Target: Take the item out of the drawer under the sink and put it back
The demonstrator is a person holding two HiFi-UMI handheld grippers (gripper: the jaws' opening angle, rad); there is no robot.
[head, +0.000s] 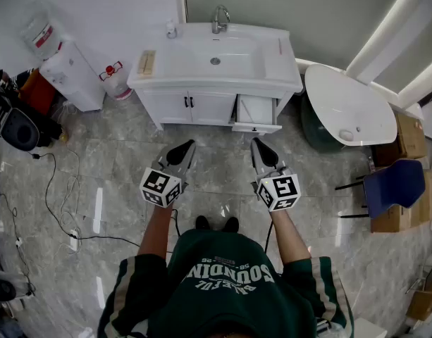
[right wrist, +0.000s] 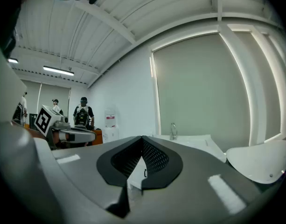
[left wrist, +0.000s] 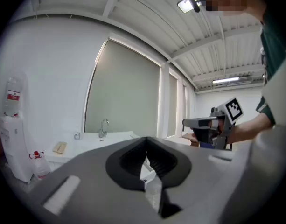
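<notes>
Floor (head: pixel 117 160): grey marble-look tiles, glossy, with light streaks.
Walls: white; a grey-green panel stands behind the desk.
Ceiling: white beams and strip lights, seen in both claw views.
Desk (head: pixel 286 69): one white counter against the far wall, with one sink (head: pixel 194 58) sunk in it and one tap (head: pixel 220 18) at the back.
On the desk: one wood block (head: pixel 146 63) at the left end and one small bottle (head: pixel 171 29) at the back left.
Doors (head: pixel 170 106): two, shut, under the sink, each with a dark handle.
Drawer (head: pixel 256 111): one, pulled out, right of the doors.
Item: it cannot be made out; the drawer's inside shows only white.
Dispenser (head: pixel 71 76): one, white, left of the desk.
Jugs: two, one on top of the dispenser (head: pixel 41 30) and one on the floor (head: pixel 115 79) between dispenser and desk.
Tub (head: pixel 346 108): one white oval, right of the desk.
Chair (head: pixel 392 185): one, blue, near the right wall among cardboard boxes (head: pixel 411 134).
Cable (head: pixel 53 189): black, loose on the floor at left, running to one power strip (head: pixel 73 239).
Left claw (head: pixel 184 146): clenched, tips meeting, nothing in it, held over the floor and aimed at the doors.
Right claw (head: pixel 258 145): clenched, empty, well short of the drawer.
People (right wrist: pixel 82 113): two stand far back in the right claw view.
</notes>
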